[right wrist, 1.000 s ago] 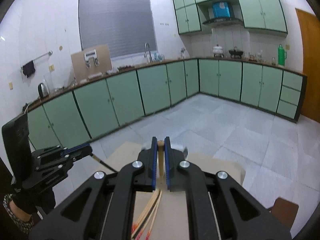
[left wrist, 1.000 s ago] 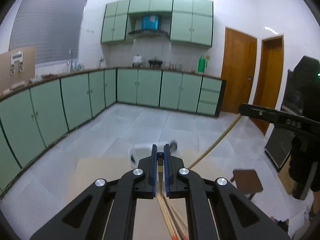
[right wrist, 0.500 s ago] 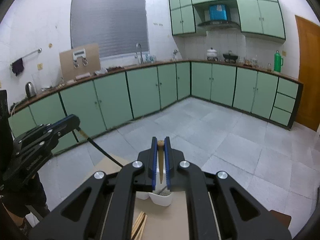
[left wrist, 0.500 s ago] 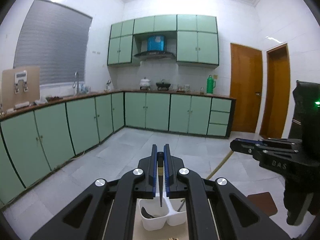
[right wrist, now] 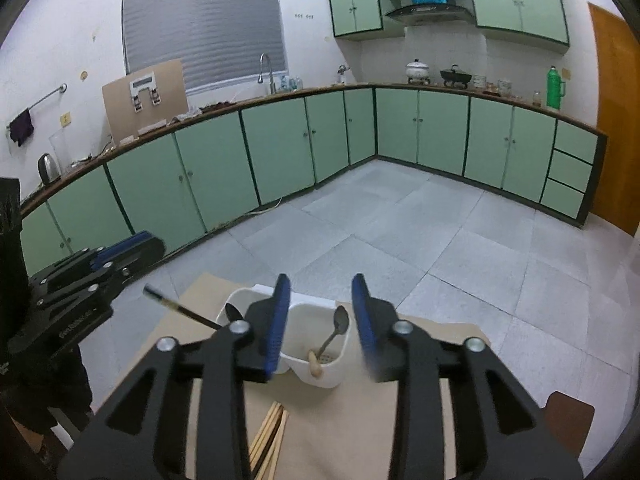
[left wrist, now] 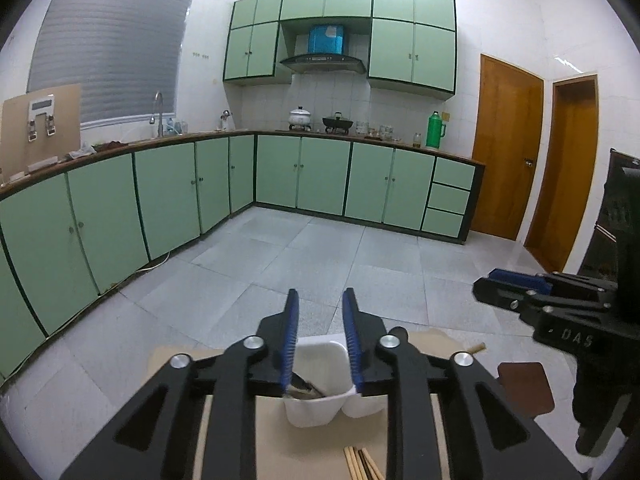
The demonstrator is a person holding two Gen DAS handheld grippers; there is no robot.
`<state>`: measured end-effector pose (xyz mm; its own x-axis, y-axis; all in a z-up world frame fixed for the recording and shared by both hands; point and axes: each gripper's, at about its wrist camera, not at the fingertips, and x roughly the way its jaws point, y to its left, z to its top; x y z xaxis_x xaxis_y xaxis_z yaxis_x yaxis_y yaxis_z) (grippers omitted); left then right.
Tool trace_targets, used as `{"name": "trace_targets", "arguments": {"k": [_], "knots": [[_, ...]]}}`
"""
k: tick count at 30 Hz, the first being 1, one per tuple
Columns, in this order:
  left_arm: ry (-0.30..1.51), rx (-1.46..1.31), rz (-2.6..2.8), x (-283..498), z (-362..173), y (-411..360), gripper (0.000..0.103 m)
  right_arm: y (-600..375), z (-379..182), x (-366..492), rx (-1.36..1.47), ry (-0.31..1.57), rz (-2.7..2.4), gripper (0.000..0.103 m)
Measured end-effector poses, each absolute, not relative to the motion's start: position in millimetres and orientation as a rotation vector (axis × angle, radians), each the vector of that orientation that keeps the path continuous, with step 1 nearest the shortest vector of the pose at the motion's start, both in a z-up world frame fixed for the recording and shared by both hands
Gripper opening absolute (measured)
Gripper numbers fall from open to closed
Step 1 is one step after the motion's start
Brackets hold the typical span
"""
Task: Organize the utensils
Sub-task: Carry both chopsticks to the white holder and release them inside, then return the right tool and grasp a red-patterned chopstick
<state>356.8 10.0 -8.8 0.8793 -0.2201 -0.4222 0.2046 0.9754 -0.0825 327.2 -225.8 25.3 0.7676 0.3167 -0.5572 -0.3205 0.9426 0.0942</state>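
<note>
While both claws hang above the white divided caddy [right wrist: 316,344] on the cardboard-covered table [right wrist: 360,420], their jaws have just been opening and now stand spread with nothing pinched between the blue pads. Through the left claw [left wrist: 320,336] the caddy sits directly below, a dark utensil lying in its nearer compartment. Through the right claw [right wrist: 320,316] a wooden-handled spoon [right wrist: 330,338] leans in the right-hand compartment, bowl up, and a dark chopstick [right wrist: 180,309] juts out of the left-hand compartment at a shallow slant, its end well beyond the rim toward the left claw. More loose chopsticks [right wrist: 270,436] lie flat on the table near the caddy, so I judge the sorting only partly done. The slanted chopstick is the main worry: it looks barely seated, and a brush from either claw in passing could lever it out or tip the light caddy. The leaning spoon could likewise topple if the caddy is nudged. Reaching for the flat sticks also carries risk, since thin rods lying flush on cardboard are easily pushed away or scattered instead of pinched, and the two claws hang near each other and could collide.
</note>
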Motion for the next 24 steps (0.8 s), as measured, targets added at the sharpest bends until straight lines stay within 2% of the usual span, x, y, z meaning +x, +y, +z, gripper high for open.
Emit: {"name": "trace_targets", "arguments": {"k": [4, 6, 12, 15, 18, 24], "knots": [[0.427, -0.039, -0.214, 327, -4, 19, 0.042, -241, 30, 298, 0.016, 0.567, 0.315, 0.051], [0.426, -0.039, -0.214, 312, -4, 22, 0.05, -246, 27, 280, 0.008, 0.55, 0.302, 0.062], [0.484, -0.038, -0.21, 260, -37, 25, 0.063, -257, -6, 214, -0.008, 0.539, 0.277, 0.084], [0.539, -0.042, -0.206, 240, -64, 22, 0.068, -258, -31, 186, 0.013, 0.564, 0.271, 0.09], [0.593, -0.05, -0.204, 221, -93, 20, 0.077, -254, -53, 162, 0.016, 0.583, 0.264, 0.093], [0.701, -0.028, -0.209, 196, -145, 16, 0.078, -240, -97, 130, 0.008, 0.657, 0.27, 0.094]]}}
